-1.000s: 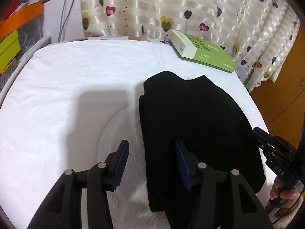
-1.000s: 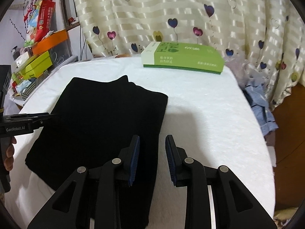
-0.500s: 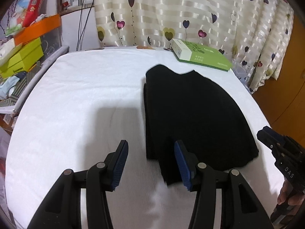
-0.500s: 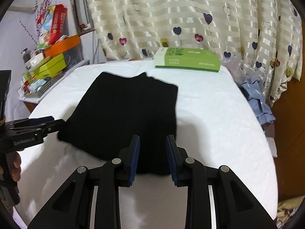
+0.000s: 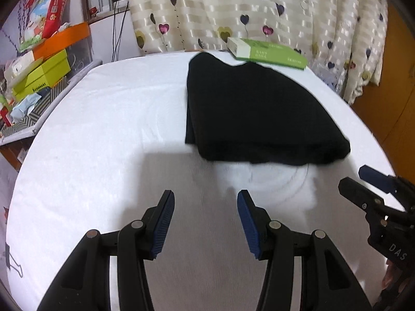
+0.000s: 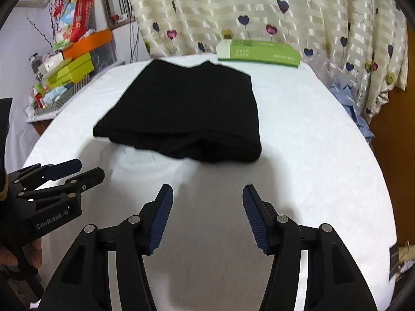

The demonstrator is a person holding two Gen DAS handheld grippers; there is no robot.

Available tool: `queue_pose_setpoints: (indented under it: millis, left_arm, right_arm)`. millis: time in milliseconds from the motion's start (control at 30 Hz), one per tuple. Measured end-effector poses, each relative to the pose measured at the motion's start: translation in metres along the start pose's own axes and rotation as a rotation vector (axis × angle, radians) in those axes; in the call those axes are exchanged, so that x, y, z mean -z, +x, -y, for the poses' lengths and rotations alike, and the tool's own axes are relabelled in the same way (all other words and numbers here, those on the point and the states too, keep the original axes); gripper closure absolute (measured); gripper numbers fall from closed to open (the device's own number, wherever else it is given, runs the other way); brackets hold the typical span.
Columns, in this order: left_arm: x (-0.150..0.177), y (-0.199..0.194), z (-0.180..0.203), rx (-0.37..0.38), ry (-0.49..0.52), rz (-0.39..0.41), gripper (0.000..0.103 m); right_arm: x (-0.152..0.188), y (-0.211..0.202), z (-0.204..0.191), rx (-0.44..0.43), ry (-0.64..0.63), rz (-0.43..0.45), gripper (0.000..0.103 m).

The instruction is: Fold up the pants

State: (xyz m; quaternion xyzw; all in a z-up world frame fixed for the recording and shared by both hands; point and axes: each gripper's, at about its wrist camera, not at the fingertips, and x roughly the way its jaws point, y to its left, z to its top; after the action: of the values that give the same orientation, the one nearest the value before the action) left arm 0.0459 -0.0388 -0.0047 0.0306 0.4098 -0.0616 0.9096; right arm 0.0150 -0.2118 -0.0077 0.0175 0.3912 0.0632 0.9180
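Black folded pants (image 5: 259, 114) are lying in the upper middle of the left wrist frame, resting flat on the white bedsheet (image 5: 116, 134), with the near edge bunching slightly where the layers are stacking. In the right wrist frame the same pants (image 6: 186, 114) are sitting centre frame, just above both sets of fingers and touching neither.

At the bottom of the left wrist frame, the left gripper (image 5: 205, 217) is hovering over bare sheet with its blue-padded fingers spread wide apart and nothing between them. At the bottom of the right wrist frame, the right gripper (image 6: 207, 212) is likewise hanging with its fingers standing well apart, holding nothing. Each gripper is also showing at the edge of the other's view, the right one at lower right, the left one at lower left.

Behind the pants, a green box (image 6: 259, 53) is lying near the far edge, in front of a heart-patterned curtain (image 6: 259, 7). Stacked coloured boxes (image 5: 44, 62) are crowding the upper left.
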Motion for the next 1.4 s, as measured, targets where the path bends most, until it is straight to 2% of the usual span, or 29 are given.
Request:
queue_pose_setpoints:
  millis: [100, 367, 700, 1400]
  left_arm:
    - [0.009, 0.002, 0.004, 0.008, 0.003, -0.019, 0.05]
    - [0.018, 0.002, 0.012, -0.015, 0.035, -0.003, 0.05]
    - [0.018, 0.005, 0.01, -0.008, 0.012, 0.011, 0.045]
    - [0.018, 0.005, 0.008, -0.003, 0.006, 0.011, 0.045]
  right_arm:
    - [0.006, 0.001, 0.0, 0.01, 0.004, -0.012, 0.046]
    - [0.012, 0.005, -0.003, 0.07, -0.003, -0.039, 0.046]
    - [0.013, 0.01, -0.005, 0.089, -0.017, -0.051, 0.044]
    - [0.013, 0.01, -0.006, 0.091, -0.019, -0.052, 0.043]
